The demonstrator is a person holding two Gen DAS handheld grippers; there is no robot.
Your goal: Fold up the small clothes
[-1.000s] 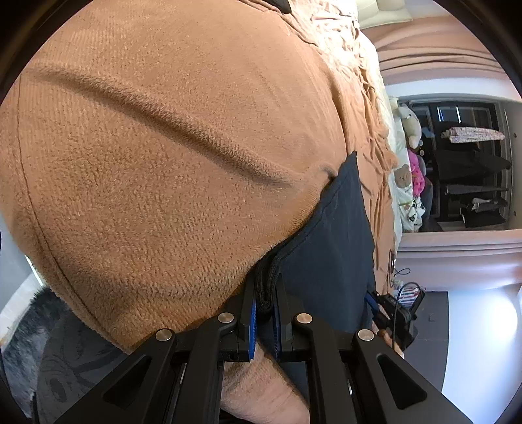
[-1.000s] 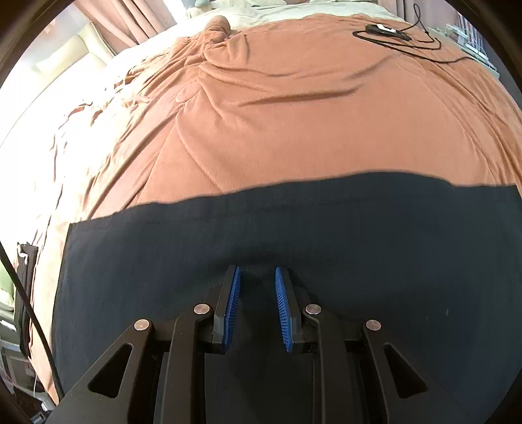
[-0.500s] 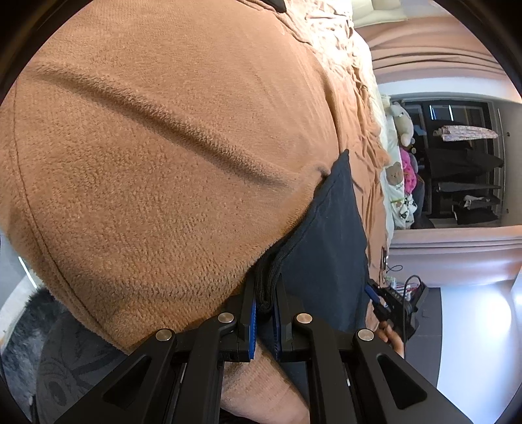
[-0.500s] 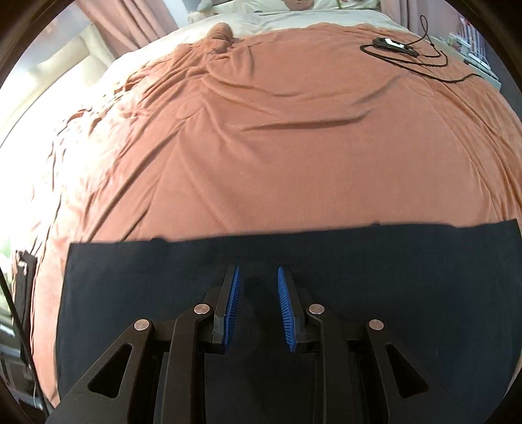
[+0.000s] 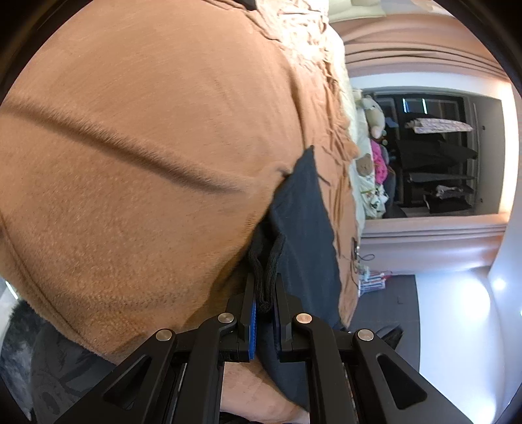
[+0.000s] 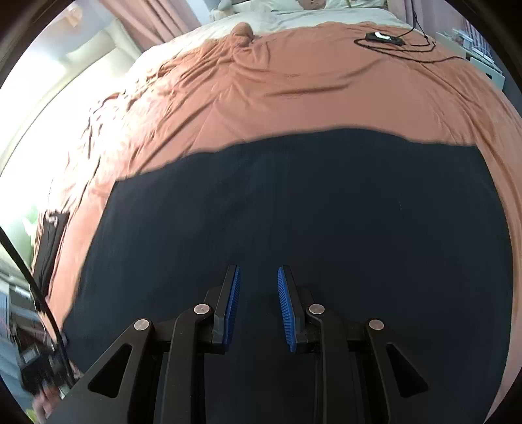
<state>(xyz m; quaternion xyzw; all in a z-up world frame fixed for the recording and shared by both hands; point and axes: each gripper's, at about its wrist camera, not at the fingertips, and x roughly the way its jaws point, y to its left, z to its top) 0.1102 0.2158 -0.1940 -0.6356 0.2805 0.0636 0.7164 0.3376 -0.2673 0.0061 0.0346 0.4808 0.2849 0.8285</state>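
Note:
A dark navy garment (image 6: 310,202) lies spread flat on an orange-brown blanket (image 6: 293,84) that covers a bed. My right gripper (image 6: 258,272) hovers low over the garment's near part. It is open, and nothing sits between its blue pads. In the left wrist view the same garment (image 5: 303,208) runs away along the blanket (image 5: 146,130). My left gripper (image 5: 265,280) is shut on the garment's bunched edge at the bed's near side.
A black device with a cable (image 6: 385,37) lies on the blanket's far right. White bedding (image 6: 293,16) sits at the bed's head. Stuffed toys (image 5: 372,114) and dark shelving (image 5: 437,156) stand past the bed. A dark rug (image 5: 19,332) covers the floor.
In the right wrist view the garment's far edge has slid up the frame, so more dark cloth lies ahead of the open fingers. The left gripper keeps its grip and has tilted slightly.

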